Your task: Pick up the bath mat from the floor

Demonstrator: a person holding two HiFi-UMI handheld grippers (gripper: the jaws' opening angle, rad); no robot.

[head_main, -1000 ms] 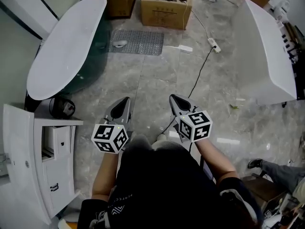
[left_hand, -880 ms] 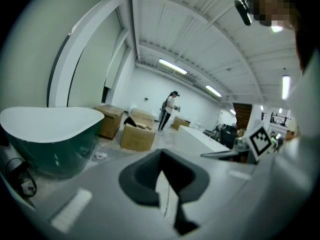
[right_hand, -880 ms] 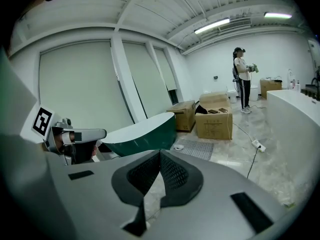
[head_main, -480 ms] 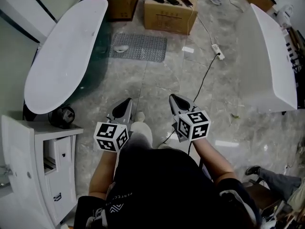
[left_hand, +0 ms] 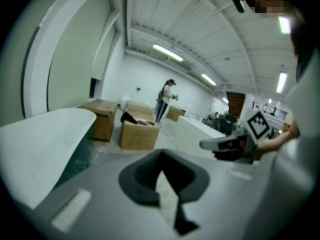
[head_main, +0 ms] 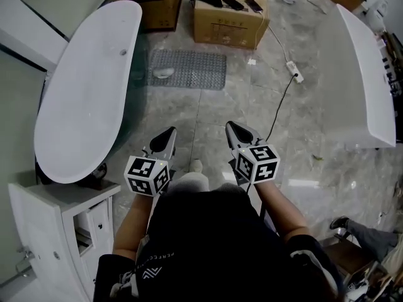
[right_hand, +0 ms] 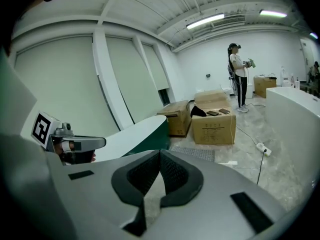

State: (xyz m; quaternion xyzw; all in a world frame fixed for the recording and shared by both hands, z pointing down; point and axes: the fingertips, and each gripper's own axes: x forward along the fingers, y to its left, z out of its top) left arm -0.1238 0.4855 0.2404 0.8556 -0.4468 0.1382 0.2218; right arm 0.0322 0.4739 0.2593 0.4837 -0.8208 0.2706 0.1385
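Left claw (head_main: pixel 169 132) and right claw (head_main: pixel 230 126): both pinched fully together, empty, held side by side with tips pointing forward; no contact with anything. Bath mat (head_main: pixel 187 69) flat on the grey floor, well apart from both tips, straight ahead and a little to the left; sits between the far end of the white bathtub (head_main: pixel 88 87) and the cardboard boxes (head_main: pixel 230 21), just beside each; carries a small pale object (head_main: pixel 164 73) near its left end. Long axis crosswise to the line of approach, near long edge toward the claws; left claw slightly nearer, right claw roughly in line with the mat's right end. Probably calls for stepping closer, stooping and opening the jaws before any pinch on that near edge.
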